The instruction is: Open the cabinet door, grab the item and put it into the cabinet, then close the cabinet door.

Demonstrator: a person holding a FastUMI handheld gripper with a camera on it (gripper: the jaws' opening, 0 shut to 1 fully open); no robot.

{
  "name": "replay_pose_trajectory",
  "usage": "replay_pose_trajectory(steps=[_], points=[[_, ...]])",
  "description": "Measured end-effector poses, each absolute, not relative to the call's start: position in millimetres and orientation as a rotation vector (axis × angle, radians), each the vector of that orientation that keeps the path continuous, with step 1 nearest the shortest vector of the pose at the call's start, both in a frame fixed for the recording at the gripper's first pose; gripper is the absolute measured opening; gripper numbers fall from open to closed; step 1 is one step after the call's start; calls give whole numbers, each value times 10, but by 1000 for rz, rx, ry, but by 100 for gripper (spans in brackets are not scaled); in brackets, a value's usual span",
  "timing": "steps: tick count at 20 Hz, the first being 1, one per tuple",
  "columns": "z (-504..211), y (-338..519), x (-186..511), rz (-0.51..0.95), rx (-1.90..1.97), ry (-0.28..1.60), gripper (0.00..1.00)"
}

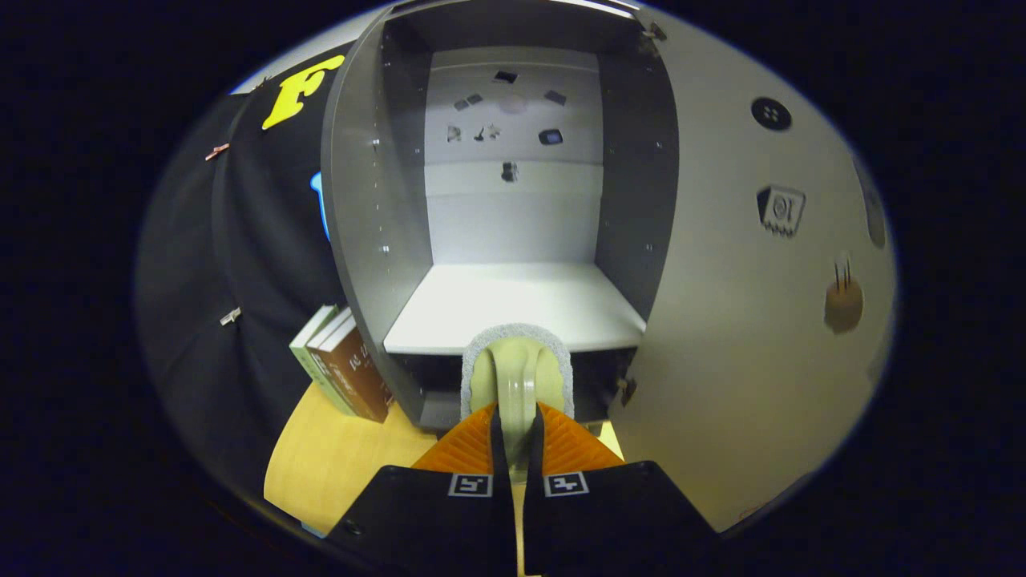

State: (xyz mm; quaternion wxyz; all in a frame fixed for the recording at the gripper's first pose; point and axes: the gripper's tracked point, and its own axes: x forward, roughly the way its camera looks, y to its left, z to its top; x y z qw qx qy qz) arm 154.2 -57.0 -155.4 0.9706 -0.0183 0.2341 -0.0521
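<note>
Cabinet (pixel 513 200) with its door (pixel 745 264) swung fully open to the right; the pale shelf (pixel 513 308) inside stands bare, so placing and closing remain. Gripper (pixel 517 437), fingers pressed narrowly on the handle of a pale green scrubbing brush (pixel 517 377), held just before the shelf's front edge. Books (pixel 345 365) lean beside the cabinet.

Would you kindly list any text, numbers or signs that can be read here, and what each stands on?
No text reads clearly.
Brown book, spine: print too blurred.
Sticker on the open cabinet door: marks too blurred.
Small stickers on the back wall inside: too small.
Gripper, fingers shut on the brush: square patterns, no words.
</note>
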Motion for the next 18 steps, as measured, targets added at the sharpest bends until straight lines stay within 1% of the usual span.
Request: replay_pose_trajectory(steps=[3,7,11,18], points=[[-1262,-526,1832,-98,-48,438,8],[-1111,-547,2248,-112,-38,435,8],[-1113,-628,2643,-133,-18,472,8],[-1417,-654,3280,-142,-12,532,8]])
